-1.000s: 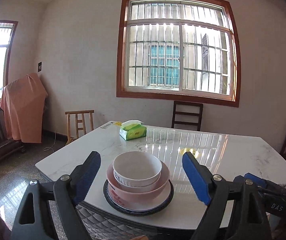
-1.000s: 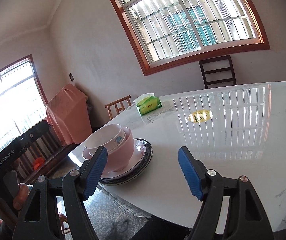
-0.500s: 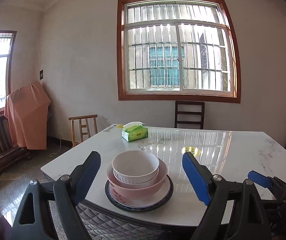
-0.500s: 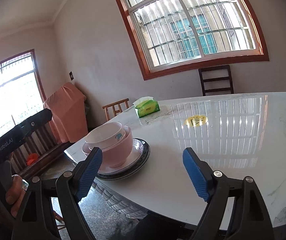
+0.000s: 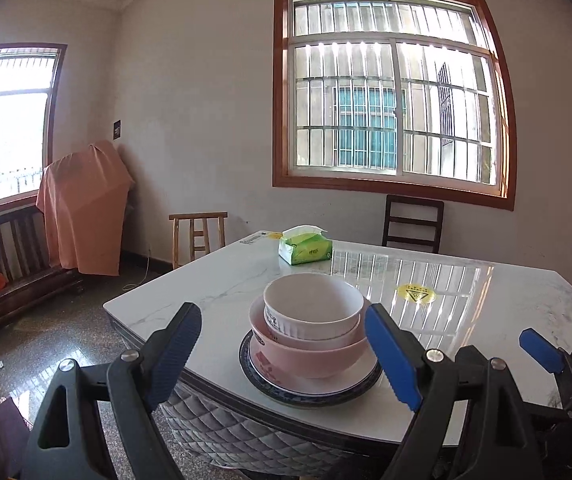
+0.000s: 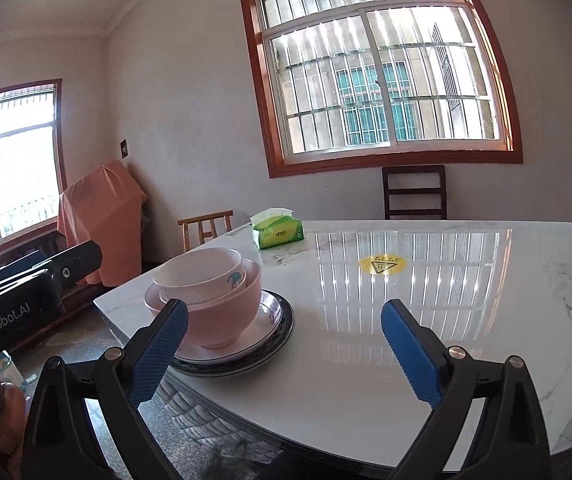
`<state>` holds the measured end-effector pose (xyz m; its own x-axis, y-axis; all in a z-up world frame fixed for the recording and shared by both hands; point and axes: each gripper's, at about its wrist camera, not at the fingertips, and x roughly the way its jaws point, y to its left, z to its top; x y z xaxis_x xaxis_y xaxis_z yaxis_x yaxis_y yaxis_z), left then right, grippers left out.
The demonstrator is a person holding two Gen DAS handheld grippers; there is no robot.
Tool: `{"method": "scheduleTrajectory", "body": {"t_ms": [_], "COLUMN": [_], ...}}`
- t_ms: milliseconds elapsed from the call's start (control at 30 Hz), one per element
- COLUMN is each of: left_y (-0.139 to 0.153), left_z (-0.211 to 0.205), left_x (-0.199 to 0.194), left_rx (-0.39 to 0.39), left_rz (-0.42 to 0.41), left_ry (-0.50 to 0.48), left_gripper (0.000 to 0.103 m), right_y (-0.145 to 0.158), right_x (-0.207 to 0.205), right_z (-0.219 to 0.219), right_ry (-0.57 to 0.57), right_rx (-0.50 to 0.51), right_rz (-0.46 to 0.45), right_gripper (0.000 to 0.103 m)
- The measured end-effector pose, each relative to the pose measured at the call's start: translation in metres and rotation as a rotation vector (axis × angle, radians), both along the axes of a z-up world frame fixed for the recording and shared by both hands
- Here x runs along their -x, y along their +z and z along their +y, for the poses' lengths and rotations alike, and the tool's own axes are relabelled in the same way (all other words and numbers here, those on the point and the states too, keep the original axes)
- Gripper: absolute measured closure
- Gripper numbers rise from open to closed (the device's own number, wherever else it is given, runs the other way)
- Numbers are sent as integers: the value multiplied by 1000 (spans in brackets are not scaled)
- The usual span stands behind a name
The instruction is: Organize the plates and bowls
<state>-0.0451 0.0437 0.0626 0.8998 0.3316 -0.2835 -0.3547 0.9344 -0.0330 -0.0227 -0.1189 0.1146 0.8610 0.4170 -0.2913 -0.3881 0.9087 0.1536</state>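
Your right gripper (image 6: 284,354) has just spread its jaws wider with nothing between them, and it has swung so the stack now sits by its left finger. Your left gripper (image 5: 282,354) has sunk a little and gapes wide, framing the stack without touching it. The white bowl (image 5: 311,306) sits upright, mouth up, nested in the pink bowl (image 5: 310,356), on the white plate (image 5: 326,387) over the dark-rimmed plate (image 5: 306,398), near the marble table's (image 6: 406,360) front-left corner.
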Motion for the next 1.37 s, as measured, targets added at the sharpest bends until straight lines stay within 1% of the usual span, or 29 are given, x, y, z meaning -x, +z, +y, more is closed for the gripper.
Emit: {"method": "scheduleTrajectory", "body": {"t_ms": [100, 233, 500, 733, 1000, 1067, 1167, 1267, 1367], "left_y": [-5, -11, -20, -23, -25, -26, -25, -25, -26], "left_z": [5, 10, 12, 15, 13, 12, 12, 12, 10], "left_x": [1, 1, 1, 2, -2, -4, -6, -9, -13], "left_rx": [5, 9, -6, 4, -3, -6, -20, -9, 3], "left_rz": [4, 10, 29, 45, 74, 84, 97, 113, 131], "left_ry": [11, 24, 43, 45, 18, 19, 28, 9, -10], "left_gripper": [17, 17, 17, 17, 17, 17, 17, 17, 17], "right_y": [1, -2, -6, -9, -9, -10, -12, -18, -29], "right_x": [5, 13, 15, 19, 13, 5, -18, -54, -94], "right_z": [9, 20, 25, 29, 21, 14, -9, -50, -104], "right_ry": [11, 35, 47, 64, 51, 38, -19, -102, -224], "right_rx": [16, 45, 68, 85, 93, 97, 135, 192, 257], "right_rz": [-27, -43, -38, -25, -6, 20, 77, 192, 283], "right_gripper": [3, 3, 3, 2, 2, 2, 2, 2, 2]}}
